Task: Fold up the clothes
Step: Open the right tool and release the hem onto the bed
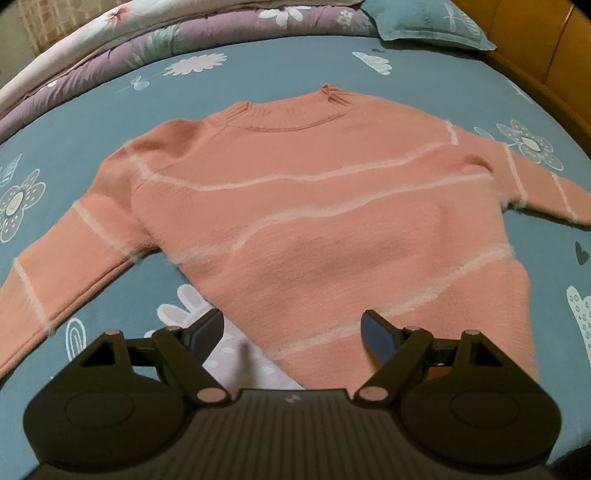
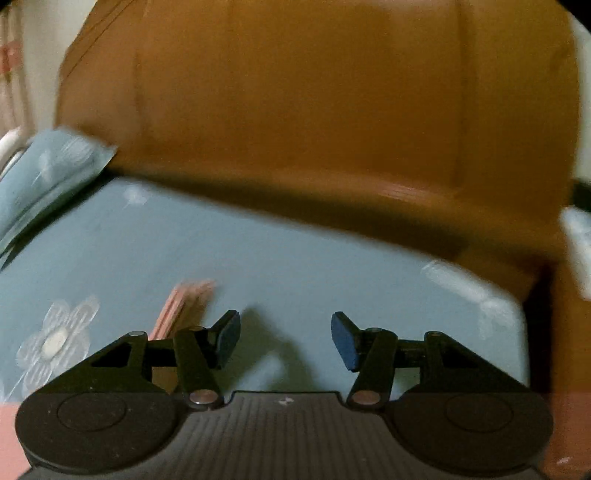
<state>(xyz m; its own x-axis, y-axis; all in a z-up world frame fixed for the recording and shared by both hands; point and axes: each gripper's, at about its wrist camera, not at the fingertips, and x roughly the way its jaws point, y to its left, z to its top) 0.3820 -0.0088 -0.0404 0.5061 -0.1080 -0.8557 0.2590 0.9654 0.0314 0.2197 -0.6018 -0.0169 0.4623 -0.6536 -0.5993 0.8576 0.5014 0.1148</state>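
Note:
A salmon-pink sweater (image 1: 314,206) with pale wavy stripes lies flat on the blue flowered bedsheet (image 1: 66,122), collar away from me, both sleeves spread outward. My left gripper (image 1: 293,334) hovers open over the sweater's near hem, nothing between its blue pads. In the right wrist view, blurred by motion, my right gripper (image 2: 286,338) stands open above bare sheet (image 2: 258,251). The ribbed cuff of a sweater sleeve (image 2: 183,306) shows just left of its left finger, apart from the pads.
A folded purple and pink floral quilt (image 1: 122,48) lies along the far left of the bed. A blue pillow (image 1: 424,22) rests at the far end. An orange-brown wooden headboard (image 2: 314,110) rises beyond the sheet on the right side.

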